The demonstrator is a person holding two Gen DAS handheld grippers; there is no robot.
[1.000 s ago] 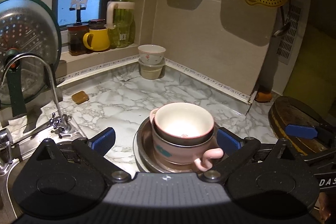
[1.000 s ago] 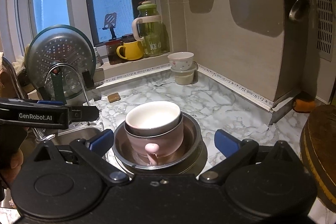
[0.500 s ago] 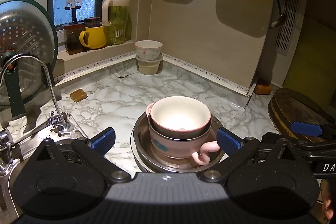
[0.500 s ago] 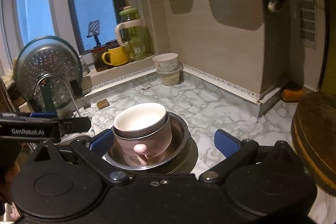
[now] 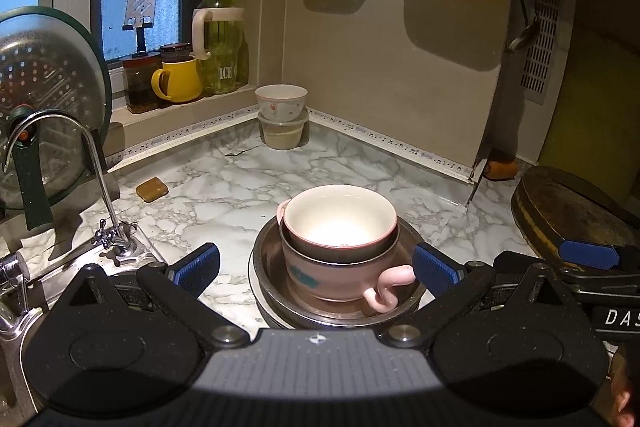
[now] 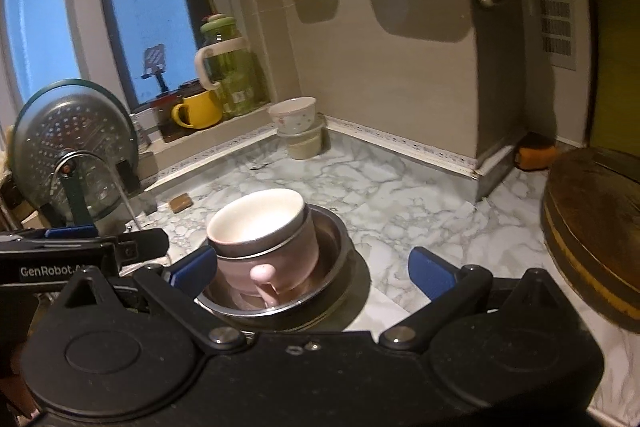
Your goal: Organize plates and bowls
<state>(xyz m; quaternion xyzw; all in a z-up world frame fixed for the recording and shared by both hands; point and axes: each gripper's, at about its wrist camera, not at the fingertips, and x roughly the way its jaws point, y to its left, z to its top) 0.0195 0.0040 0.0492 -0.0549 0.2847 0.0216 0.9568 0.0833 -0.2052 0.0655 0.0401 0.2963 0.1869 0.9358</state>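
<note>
Right gripper (image 6: 312, 269) now nearer the stacked bowls (image 6: 264, 223), both grippers wide open, empty

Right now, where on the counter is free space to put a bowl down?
The marble is bare between the stacked bowls and the corner bowl, and rightward toward the wooden board. The faucet side is crowded.

The left claw (image 5: 316, 265) is spread wide, its blue pads either side of a stack on the marble bench (image 5: 224, 187): a white bowl (image 5: 340, 217) nested in a pink mug (image 5: 340, 275), which sits in a steel bowl (image 5: 272, 267). The right claw (image 5: 588, 255) shows at the right edge. A faucet (image 5: 92, 171) stands left.
</note>
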